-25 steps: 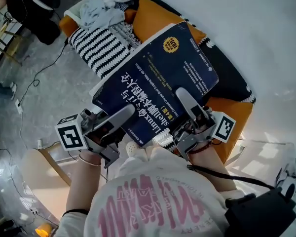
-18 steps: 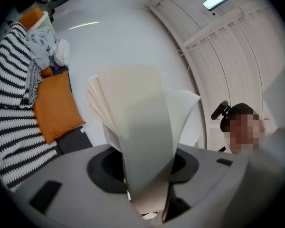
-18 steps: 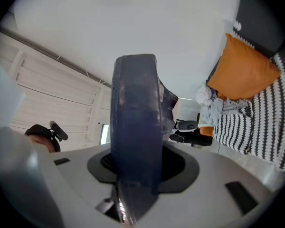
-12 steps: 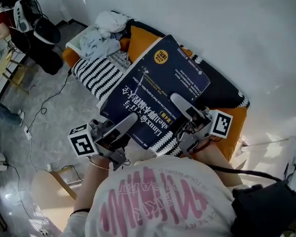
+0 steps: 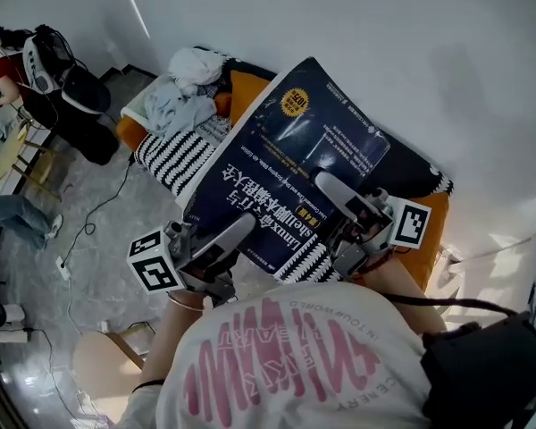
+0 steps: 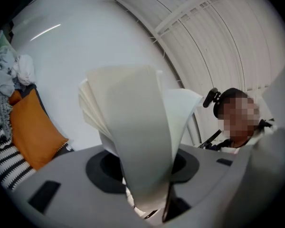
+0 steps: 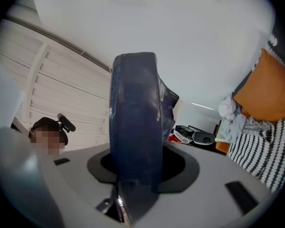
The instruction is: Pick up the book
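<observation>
A thick dark-blue book with yellow and white print is held up in the air above the sofa, tilted, its far end higher. My left gripper is shut on its near left edge. My right gripper is shut on its near right side, one finger lying across the cover. In the left gripper view the book's white page edges fill the gap between the jaws. The right gripper view shows the dark-blue spine clamped the same way.
Below the book is an orange sofa with a black-and-white striped blanket, an orange cushion and a pile of pale clothes. A white wall rises behind. A person with a black bag sits far left; a cable crosses the floor.
Both grippers have risen with the book, which has come up off the sofa and tilted more steeply. The grips have stayed the same.
</observation>
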Demonstrator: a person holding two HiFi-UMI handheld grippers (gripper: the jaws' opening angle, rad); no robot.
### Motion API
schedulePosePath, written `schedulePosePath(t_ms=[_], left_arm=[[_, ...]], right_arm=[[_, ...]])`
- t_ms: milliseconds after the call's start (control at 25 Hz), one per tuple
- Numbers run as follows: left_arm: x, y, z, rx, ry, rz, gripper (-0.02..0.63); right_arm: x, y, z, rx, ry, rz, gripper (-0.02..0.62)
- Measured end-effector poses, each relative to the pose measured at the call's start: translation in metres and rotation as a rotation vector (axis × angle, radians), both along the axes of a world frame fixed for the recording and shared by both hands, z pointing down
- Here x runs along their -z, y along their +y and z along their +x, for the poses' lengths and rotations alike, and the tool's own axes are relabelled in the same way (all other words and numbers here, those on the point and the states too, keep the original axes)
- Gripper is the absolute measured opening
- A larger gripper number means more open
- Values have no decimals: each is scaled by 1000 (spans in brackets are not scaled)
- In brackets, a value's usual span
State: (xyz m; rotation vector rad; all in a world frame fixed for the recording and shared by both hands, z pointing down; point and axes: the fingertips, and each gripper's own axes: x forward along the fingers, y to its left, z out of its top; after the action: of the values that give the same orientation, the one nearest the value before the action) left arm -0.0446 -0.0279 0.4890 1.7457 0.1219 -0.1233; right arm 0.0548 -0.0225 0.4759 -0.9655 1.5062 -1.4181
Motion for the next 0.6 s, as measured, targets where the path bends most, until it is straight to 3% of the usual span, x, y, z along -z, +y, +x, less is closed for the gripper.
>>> schedulePosePath(t_ms=[600], left_arm=[[11,-3,2,30,72,56,184]], right_arm=[[16,-4,2,24,77,61,184]])
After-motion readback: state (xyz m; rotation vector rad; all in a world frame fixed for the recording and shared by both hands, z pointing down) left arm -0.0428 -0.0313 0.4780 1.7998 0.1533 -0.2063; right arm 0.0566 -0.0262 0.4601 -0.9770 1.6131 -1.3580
